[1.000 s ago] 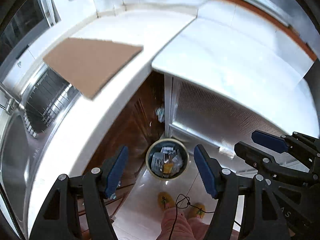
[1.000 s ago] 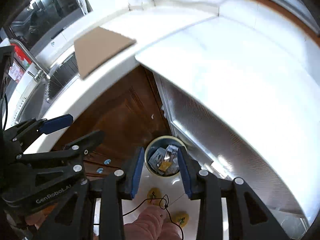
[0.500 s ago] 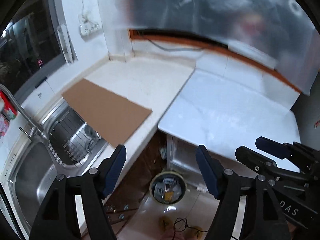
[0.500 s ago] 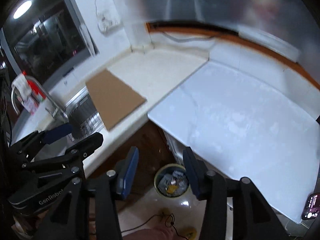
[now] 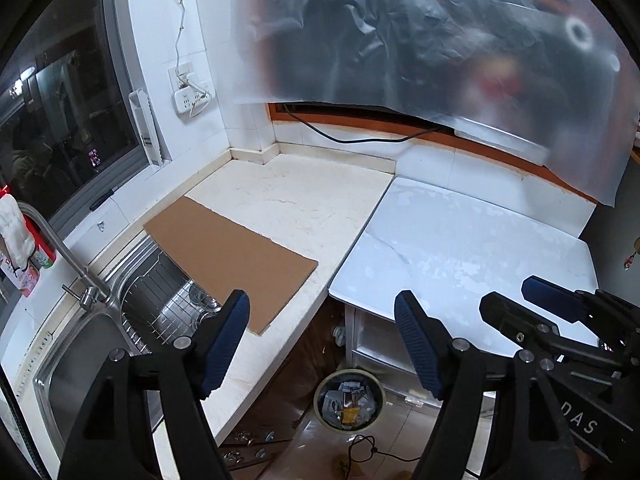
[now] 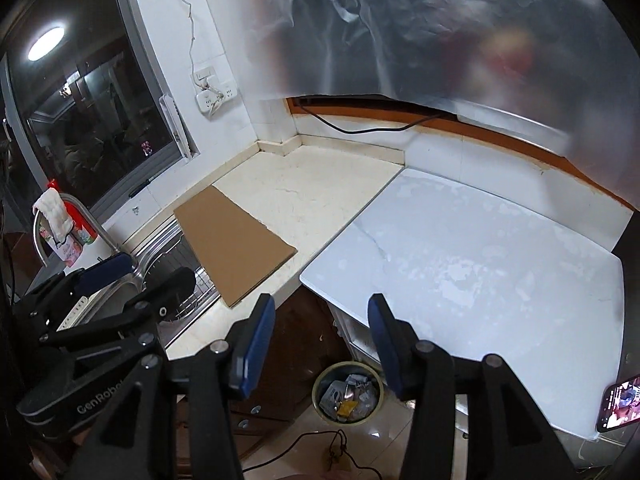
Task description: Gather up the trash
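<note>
We hold both grippers up over the corner of the kitchen, and neither carries anything. The left gripper [image 5: 322, 344] has its jaws spread wide and opening, with only air and the view of the floor between the blue pads. The right gripper [image 6: 320, 344] has its jaws parted to a middling gap, released, nothing between them.

The trash, as far as we can see it, sits in the bin [image 6: 347, 394] on the floor, tucked in the gap below where the cream surface [image 5: 304, 204] meets the white surface [image 6: 480, 248]. It holds crumpled grey wrappers and a yellow scrap, heaped loosely and not spilling over the rim.

We judge the collecting to be nearly done, or done. The white surface shows no loose litter, only pale blotches in its finish, and the cream surface is bare apart from a flat cardboard sheet [image 5: 230, 258] that lies partly over the sink [image 5: 72, 380] and its wire rack. Whether that sheet counts as trash we cannot tell; if it does, it is the one piece left, and it would want both grippers because it is broad and thin. A phone [image 6: 618, 408] lies at the near corner of the white surface and is plainly not litter. A dark cord trails on the floor near the bin; we cannot say whether it belongs to the rig.
</note>
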